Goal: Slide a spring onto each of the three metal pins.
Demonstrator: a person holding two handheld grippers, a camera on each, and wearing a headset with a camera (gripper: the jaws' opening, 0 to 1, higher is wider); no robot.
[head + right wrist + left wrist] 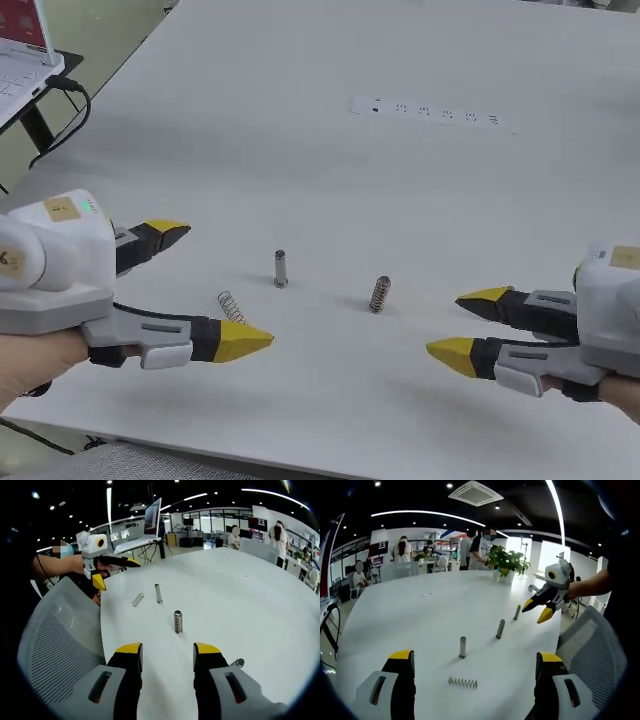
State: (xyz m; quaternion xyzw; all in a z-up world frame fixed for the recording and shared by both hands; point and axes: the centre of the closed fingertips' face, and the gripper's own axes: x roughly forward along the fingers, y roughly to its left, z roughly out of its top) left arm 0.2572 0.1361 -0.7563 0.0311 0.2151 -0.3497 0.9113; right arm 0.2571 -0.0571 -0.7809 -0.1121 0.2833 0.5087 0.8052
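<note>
Both grippers hover over the table (330, 180), nothing held; left gripper (205, 285) has its jaws spread wide, right gripper (468, 322) is also open but narrower.

Bare pin (280, 268) stands upright mid-table, between the two grippers; loose spring (231, 306) lies flat just beside it on the left gripper's side, near that gripper's lower tip but not touching it; sprung pin (379, 294) stands upright on the bare pin's other side, coil around it.

In the left gripper view we see a second sprung pin (517, 612) farther on, roughly in line with the first and close under the right gripper's tips; it's small there, so we can't tell how far down the coil sits; in the right gripper view it shows just beside the jaw on the view's right.

We count two pins with springs, one bare, one spring loose.

Power strip (425, 112) lies on the far side of the table, well apart from the parts; laptop (22, 60) sits off the table's far left corner; mesh chair (60, 630) is at the near edge.
</note>
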